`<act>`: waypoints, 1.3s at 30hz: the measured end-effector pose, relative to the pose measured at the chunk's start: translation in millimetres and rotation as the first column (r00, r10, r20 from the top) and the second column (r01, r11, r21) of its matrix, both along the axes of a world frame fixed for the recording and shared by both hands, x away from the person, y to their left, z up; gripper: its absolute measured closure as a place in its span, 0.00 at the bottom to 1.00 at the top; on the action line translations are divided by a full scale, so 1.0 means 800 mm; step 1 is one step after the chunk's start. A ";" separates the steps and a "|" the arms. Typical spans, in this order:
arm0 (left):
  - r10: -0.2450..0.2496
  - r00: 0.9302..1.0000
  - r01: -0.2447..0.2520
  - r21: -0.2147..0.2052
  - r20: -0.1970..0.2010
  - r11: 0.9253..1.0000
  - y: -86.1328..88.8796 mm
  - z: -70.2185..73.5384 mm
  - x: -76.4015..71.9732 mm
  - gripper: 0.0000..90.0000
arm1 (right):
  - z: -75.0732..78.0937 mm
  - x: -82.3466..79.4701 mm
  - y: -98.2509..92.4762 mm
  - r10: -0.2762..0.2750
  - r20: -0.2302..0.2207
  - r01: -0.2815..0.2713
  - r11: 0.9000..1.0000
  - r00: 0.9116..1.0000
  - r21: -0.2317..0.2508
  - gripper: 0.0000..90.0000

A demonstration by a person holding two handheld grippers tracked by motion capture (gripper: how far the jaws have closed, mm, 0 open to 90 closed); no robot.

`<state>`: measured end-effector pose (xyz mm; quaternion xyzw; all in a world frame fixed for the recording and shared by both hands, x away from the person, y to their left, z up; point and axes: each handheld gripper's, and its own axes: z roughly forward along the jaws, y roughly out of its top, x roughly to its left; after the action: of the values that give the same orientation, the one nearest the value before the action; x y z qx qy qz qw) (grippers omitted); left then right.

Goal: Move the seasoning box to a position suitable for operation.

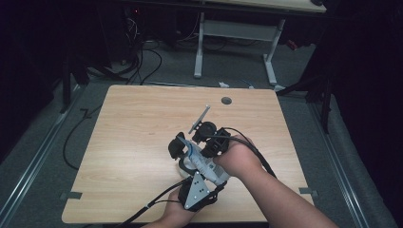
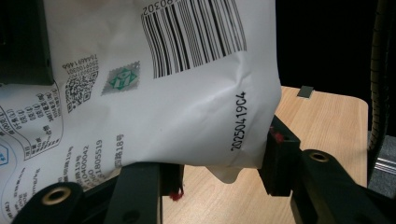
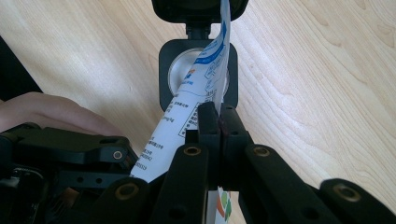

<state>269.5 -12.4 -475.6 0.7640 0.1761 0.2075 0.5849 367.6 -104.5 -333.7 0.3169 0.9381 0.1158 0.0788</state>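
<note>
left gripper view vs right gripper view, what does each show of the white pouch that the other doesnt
The left gripper view gives the white pouch broadside: its barcode, a green stamp mark, a printed date code, and a table corner. The right gripper view gives the pouch edge-on, hanging over an open black container with a round silver inside, plus part of a hand beside it. Both share the pouch pinched between that view's own black jaws, over the light wooden table.
</note>
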 end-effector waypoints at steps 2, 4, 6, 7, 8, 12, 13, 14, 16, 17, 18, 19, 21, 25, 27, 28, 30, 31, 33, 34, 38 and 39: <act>0.000 1.000 0.000 -0.001 0.000 1.000 0.000 0.000 0.000 0.65 | 0.000 0.000 0.000 0.001 0.000 -0.001 1.000 1.000 0.003 1.00; 0.000 1.000 0.000 -0.002 0.000 1.000 0.000 0.000 0.000 0.65 | 0.000 0.000 0.001 0.000 -0.002 0.000 1.000 1.000 0.006 1.00; -0.001 1.000 0.001 0.004 0.001 1.000 0.000 0.001 0.000 0.65 | 0.000 0.000 0.001 0.000 0.001 0.000 1.000 1.000 0.003 1.00; 0.001 1.000 -0.001 -0.003 0.000 1.000 0.000 0.001 0.000 0.65 | 0.000 0.000 0.001 0.000 0.000 0.000 1.000 1.000 0.003 1.00; 0.000 1.000 0.000 -0.004 -0.002 1.000 0.000 0.001 0.000 0.65 | 0.000 0.000 0.001 -0.001 0.002 0.001 1.000 1.000 0.003 1.00; -0.001 1.000 0.001 -0.007 0.002 1.000 -0.001 0.003 0.000 0.65 | 0.001 0.000 0.001 -0.002 0.003 0.002 1.000 1.000 0.003 1.00; -0.001 1.000 0.001 -0.008 0.002 1.000 -0.001 0.003 0.000 0.65 | 0.001 0.000 0.001 -0.002 0.003 0.002 1.000 1.000 0.006 1.00; -0.001 1.000 0.001 -0.008 0.003 1.000 -0.001 0.003 0.000 0.65 | 0.001 0.000 0.001 -0.002 0.003 0.002 1.000 1.000 0.006 1.00; -0.001 1.000 0.001 -0.008 0.003 1.000 -0.001 0.003 0.000 0.65 | 0.002 0.000 0.001 -0.002 0.003 0.002 1.000 1.000 0.005 1.00; -0.001 1.000 0.001 -0.009 0.003 1.000 -0.001 0.003 0.000 0.65 | 0.002 0.000 0.001 -0.002 0.004 0.002 1.000 1.000 0.005 1.00; -0.001 1.000 0.001 -0.009 0.003 1.000 -0.001 0.003 0.000 0.65 | 0.002 0.000 0.001 -0.002 0.003 0.002 1.000 1.000 0.005 1.00; -0.001 1.000 0.001 -0.010 0.003 1.000 -0.001 0.003 0.000 0.65 | 0.002 0.000 0.001 -0.002 0.004 0.002 1.000 1.000 0.006 1.00; -0.002 1.000 0.002 -0.004 0.006 1.000 0.000 0.004 0.001 0.65 | 0.002 0.000 0.001 -0.003 0.004 0.003 1.000 1.000 0.007 1.00; 0.000 1.000 0.000 -0.012 0.006 1.000 0.000 0.004 0.000 0.65 | 0.003 0.000 0.001 -0.002 0.007 0.002 1.000 1.000 0.004 1.00; 0.000 1.000 0.000 -0.013 0.006 1.000 0.000 0.005 0.000 0.65 | 0.004 -0.001 0.002 -0.007 0.006 0.007 1.000 1.000 0.004 1.00; 0.000 1.000 0.000 -0.013 0.007 1.000 0.000 0.005 0.000 0.65 | 0.004 -0.001 0.002 -0.006 0.006 0.006 1.000 1.000 0.004 1.00; 0.001 1.000 -0.001 -0.015 0.007 1.000 0.000 0.005 0.000 0.65 | 0.004 -0.001 0.002 -0.006 0.007 0.006 1.000 1.000 0.003 1.00; 0.001 1.000 -0.001 -0.015 0.007 1.000 0.000 0.005 0.000 0.65 | 0.004 0.000 0.001 -0.002 0.009 0.002 1.000 1.000 0.004 1.00; 0.001 1.000 -0.001 -0.016 0.007 1.000 0.000 0.006 0.000 0.65 | 0.005 0.000 0.001 -0.002 0.009 0.002 1.000 1.000 0.005 1.00; 0.001 1.000 -0.001 -0.016 0.008 1.000 0.000 0.006 0.000 0.65 | 0.005 -0.001 0.002 -0.002 0.012 0.002 1.000 1.000 0.005 1.00; 0.001 1.000 -0.001 -0.018 0.010 1.000 0.000 0.007 0.000 0.65 | 0.006 -0.001 0.002 -0.003 0.011 0.003 1.000 1.000 0.005 1.00; 0.002 1.000 -0.001 -0.022 0.009 1.000 -0.001 0.007 0.000 0.65 | 0.006 -0.001 0.002 -0.003 0.010 0.003 1.000 1.000 0.008 1.00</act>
<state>269.4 -12.9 -470.1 0.7564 0.1763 0.2095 0.5941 367.0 -103.3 -329.1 0.3180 0.9367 0.1209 0.0827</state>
